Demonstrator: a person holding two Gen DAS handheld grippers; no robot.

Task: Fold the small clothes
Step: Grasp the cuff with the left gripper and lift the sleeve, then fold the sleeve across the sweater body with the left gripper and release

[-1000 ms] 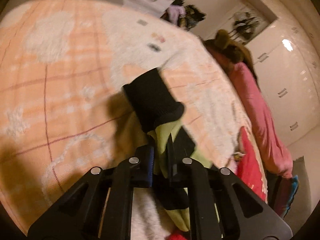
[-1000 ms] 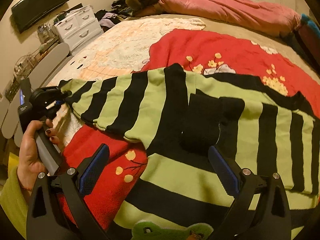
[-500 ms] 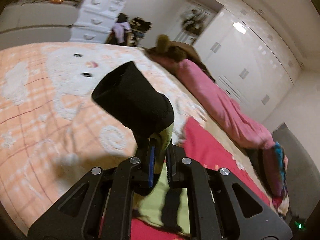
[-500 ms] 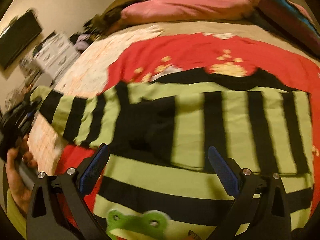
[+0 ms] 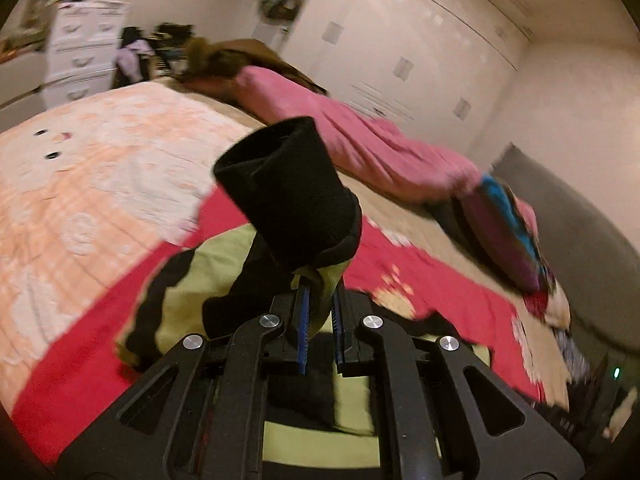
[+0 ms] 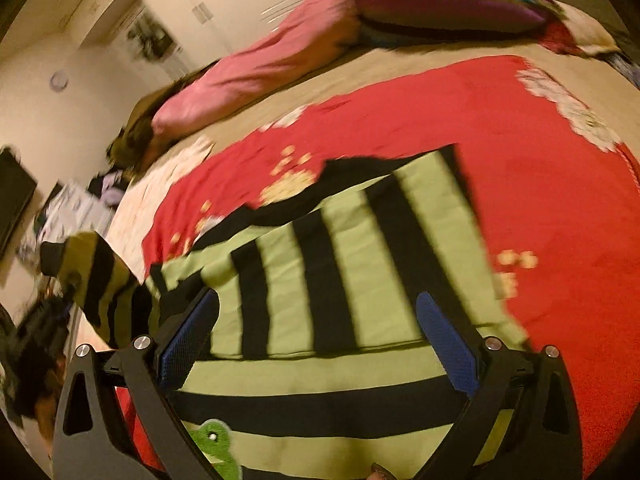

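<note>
Your left gripper [image 5: 320, 320] has its jaws pinched almost fully together on the sleeve [image 5: 316, 284], just below the black cuff [image 5: 288, 200], which stands up and away past the tips. The rest of the striped sweater [image 6: 340, 272] lies flat on the red blanket [image 6: 540, 200], spread beneath and ahead of your right gripper [image 6: 320, 344], whose jaws stand wide apart with nothing between them. From those right jaws, the lifted sleeve hangs off to the left, its long axis running from the cuff down into the body. So the fold likely turns on carrying that sleeve across the stripes toward the right; your left hand already owns it, your right hovers nearer the body, free to pin it.
</note>
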